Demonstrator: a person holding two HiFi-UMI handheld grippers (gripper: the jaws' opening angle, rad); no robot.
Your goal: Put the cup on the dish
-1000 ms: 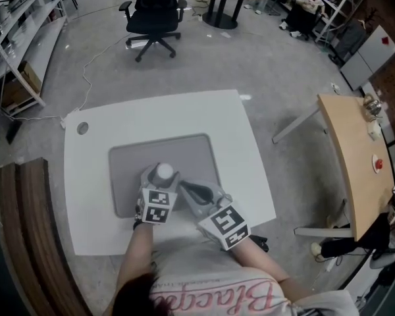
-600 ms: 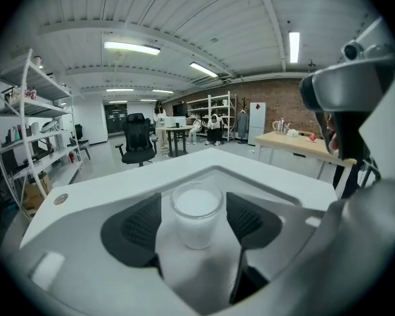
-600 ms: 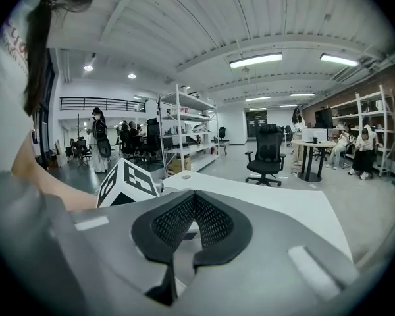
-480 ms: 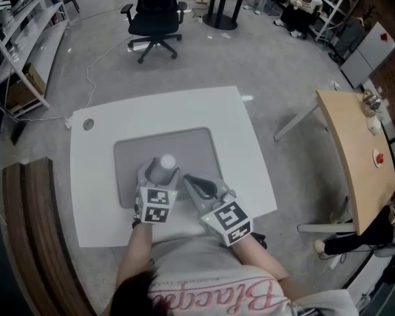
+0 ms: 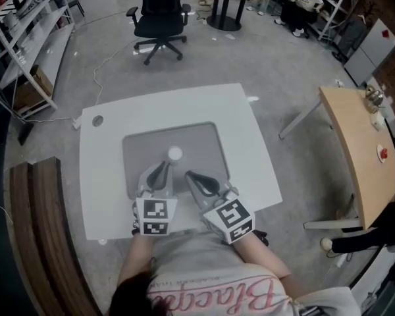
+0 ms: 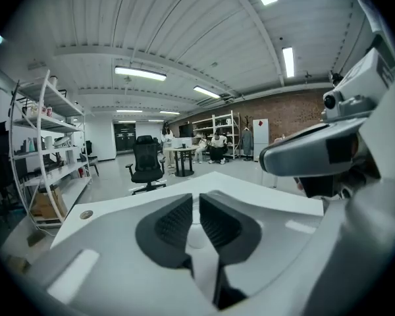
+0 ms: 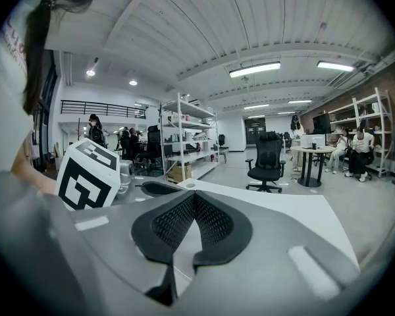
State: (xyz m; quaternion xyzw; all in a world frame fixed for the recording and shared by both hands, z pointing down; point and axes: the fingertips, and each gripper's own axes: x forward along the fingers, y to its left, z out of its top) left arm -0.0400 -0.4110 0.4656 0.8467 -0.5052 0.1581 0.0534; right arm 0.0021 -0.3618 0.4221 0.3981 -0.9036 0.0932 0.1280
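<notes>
person: white t-shirt (image 5: 197, 265) with pink cursive lettering across it; dark hair (image 5: 131, 296); forearms uncovered. left gripper (image 5: 162, 166) and right gripper (image 5: 188, 174): grey moulded shells, black ribbed pads (image 6: 173, 221), each carrying a white cube (image 5: 151, 217) printed with black square markers. left jaws closing, narrow gap between them empty.

The head view looks steeply down on the white bench (image 5: 250, 143). Each gripper view sits low, close behind its jaws, facing across it toward the office chair (image 5: 161, 8) all share.
</notes>
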